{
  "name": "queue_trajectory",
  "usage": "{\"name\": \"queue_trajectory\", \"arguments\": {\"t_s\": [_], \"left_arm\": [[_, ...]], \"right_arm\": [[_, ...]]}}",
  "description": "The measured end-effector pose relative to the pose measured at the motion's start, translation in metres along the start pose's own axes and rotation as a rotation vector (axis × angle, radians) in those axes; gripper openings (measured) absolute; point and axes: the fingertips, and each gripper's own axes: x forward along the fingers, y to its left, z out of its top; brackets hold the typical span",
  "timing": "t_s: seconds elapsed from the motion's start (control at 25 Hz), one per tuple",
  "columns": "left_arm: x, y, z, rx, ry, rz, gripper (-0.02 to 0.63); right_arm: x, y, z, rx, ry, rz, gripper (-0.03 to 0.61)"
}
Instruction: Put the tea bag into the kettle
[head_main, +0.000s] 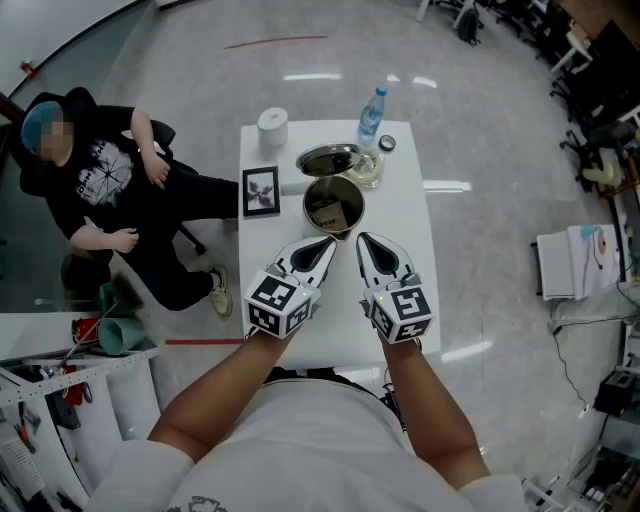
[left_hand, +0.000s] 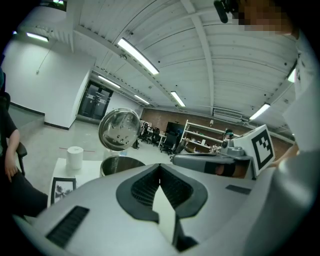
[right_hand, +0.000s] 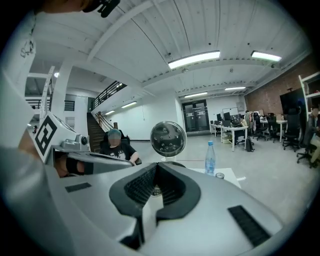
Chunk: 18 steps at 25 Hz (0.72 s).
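The steel kettle (head_main: 307, 206) stands open on the white table (head_main: 410, 230), its round lid (head_main: 330, 158) tipped up behind it. The left gripper view shows the lid (left_hand: 119, 129) over the kettle's rim (left_hand: 120, 164). My left gripper (head_main: 327, 243) and right gripper (head_main: 362, 240) hover side by side just in front of the kettle, both pointing at it. Each has its jaws shut, as seen along the left gripper (left_hand: 160, 167) and the right gripper (right_hand: 156, 167). I cannot make out a tea bag in any view. Something pale lies inside the kettle, too small to tell.
A water bottle (head_main: 372, 112) and its cap (head_main: 386, 143) sit at the table's far right, a white paper roll (head_main: 272, 125) at the far left, a framed picture (head_main: 261, 190) on the left edge. A person (head_main: 100, 190) sits left of the table.
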Motion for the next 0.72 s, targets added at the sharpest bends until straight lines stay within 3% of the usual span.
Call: {"name": "queue_trajectory", "arguments": {"t_s": [0.36, 0.72], "left_arm": [[-0.024, -0.051, 0.005, 0.011, -0.042, 0.044, 0.011], [-0.079, -0.066, -0.01, -0.009, -0.071, 0.114, 0.011]], "right_arm": [[-0.056, 0.028, 0.007, 0.022, -0.05, 0.091, 0.009], [-0.075, 0.086, 0.003, 0.04, -0.062, 0.212, 0.009]]}}
